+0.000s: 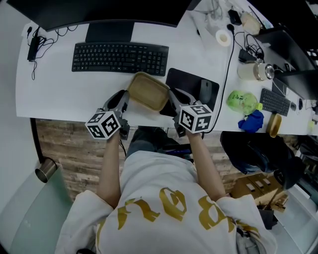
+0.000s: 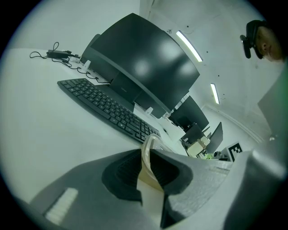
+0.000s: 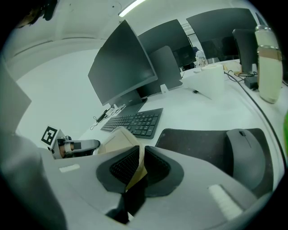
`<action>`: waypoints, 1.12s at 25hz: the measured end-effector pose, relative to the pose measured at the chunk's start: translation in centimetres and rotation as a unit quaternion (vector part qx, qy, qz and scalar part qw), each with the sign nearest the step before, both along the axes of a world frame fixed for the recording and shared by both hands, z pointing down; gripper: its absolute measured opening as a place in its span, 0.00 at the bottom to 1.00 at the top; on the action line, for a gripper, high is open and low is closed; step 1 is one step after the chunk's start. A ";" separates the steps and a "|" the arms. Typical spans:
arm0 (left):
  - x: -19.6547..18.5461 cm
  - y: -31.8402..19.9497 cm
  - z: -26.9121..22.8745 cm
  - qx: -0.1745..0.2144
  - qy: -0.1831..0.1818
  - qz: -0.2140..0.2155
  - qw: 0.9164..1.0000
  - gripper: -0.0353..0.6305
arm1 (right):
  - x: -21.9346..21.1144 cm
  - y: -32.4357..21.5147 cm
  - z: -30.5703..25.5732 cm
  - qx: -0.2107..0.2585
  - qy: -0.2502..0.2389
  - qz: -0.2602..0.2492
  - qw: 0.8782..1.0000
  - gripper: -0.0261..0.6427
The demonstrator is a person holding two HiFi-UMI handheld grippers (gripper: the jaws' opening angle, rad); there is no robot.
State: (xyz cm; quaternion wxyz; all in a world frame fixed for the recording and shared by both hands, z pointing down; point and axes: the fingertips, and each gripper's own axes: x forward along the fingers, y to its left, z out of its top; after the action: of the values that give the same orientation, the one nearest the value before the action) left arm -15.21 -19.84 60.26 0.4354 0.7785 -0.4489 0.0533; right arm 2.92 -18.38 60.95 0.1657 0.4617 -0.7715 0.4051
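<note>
A tan tray [image 1: 148,91] is held at the front edge of the white worktop [image 1: 64,94], between the keyboard [image 1: 119,57] and the mouse pad [image 1: 191,82]. Its left rim is gripped by the left gripper [image 1: 124,101] and its right rim by the right gripper [image 1: 174,99].

In the left gripper view, the fingers [image 2: 123,173] of the left gripper [image 2: 146,155] are seen closed on the thin edge of the tray [image 2: 150,193], which stands upright between the ribbed pads with only its thickness left between them. In the right gripper view, the right gripper [image 3: 138,159] is likewise clamped on the rim of the tray [image 3: 118,140], and the pads are pressed to both sides of it. Whether the tray rests on the worktop or is lifted just above it cannot be told.

A mouse [image 1: 207,89] is seen on the mouse pad, just right of the right gripper. A dark monitor [image 1: 99,12] stands behind the keyboard. Farther right on the worktop, a green bag [image 1: 242,100] and a blue cloth [image 1: 252,120] are seen, well apart from the tray.
</note>
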 end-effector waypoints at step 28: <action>0.1 0.6 -3.1 0.030 0.030 -0.026 0.999 0.13 | -0.1 0.3 -2.8 0.017 -0.044 -0.006 0.999 0.10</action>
State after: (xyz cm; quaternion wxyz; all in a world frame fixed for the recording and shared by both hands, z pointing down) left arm -15.14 -19.26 57.14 0.4262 0.7805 -0.4573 0.0048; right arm 2.83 -18.11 58.14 0.1258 0.4418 -0.7876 0.4106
